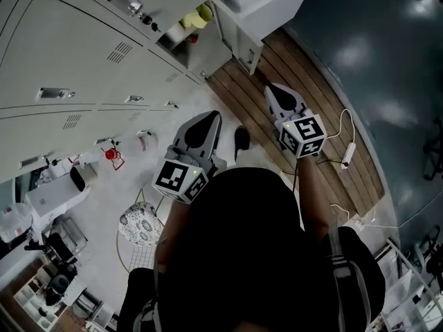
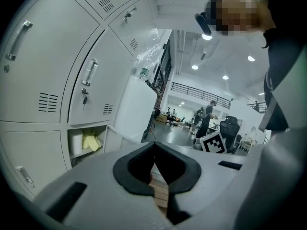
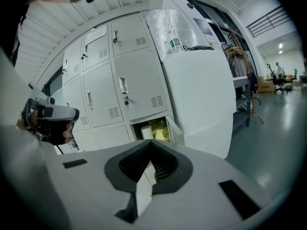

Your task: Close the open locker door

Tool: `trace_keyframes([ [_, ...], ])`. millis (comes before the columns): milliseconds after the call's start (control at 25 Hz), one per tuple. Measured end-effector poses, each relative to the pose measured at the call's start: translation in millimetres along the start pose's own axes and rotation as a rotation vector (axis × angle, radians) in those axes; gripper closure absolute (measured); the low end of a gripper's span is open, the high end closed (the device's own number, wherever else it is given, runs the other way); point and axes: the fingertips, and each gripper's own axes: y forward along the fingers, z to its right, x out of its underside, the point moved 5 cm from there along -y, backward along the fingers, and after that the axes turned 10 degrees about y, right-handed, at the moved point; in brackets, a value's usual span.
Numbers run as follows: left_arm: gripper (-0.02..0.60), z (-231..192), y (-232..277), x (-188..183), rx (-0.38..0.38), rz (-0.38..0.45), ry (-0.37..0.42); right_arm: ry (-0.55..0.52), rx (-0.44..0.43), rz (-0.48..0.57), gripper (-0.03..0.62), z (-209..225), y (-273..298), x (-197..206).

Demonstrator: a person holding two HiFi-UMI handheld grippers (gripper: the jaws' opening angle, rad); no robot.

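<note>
Locker door [image 1: 239,43] ajar (left tongs [image 2: 154,144], right tongs [image 3: 150,143] closed).

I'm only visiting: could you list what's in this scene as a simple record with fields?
Lockers: grey, most shut
Door: one open, swung outward
Inside: yellow item, white roll
Left gripper: shut, empty, clear of the door
Right gripper: shut, empty, clear of the door
</note>
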Motion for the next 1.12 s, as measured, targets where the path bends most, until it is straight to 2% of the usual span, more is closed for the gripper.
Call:
trace_keyframes([
  [240,0.565,-7.4,4.4,1.1,-0.025,-0.008,-0.009,-0.019,0.024,-0.028,0.589,22.4,23.9,-0.3],
  [600,0.564,-23.6,11.4,10.0,-0.017,-0.032,-0.028,-0.043,0.094,-0.081,0.585,53.5,64.1,6.7],
  [920,0.565,-30.3,16.5,6.9,0.007,-0.035,-0.025,0.02,0.139,-0.117,0.533,83.9,95.6,14.5],
  [1120,0.565,-35.4,14.8,8.3,0.002,-0.043,-0.025,0.028,0.151,-0.128,0.531,96.0,110.2,14.2],
])
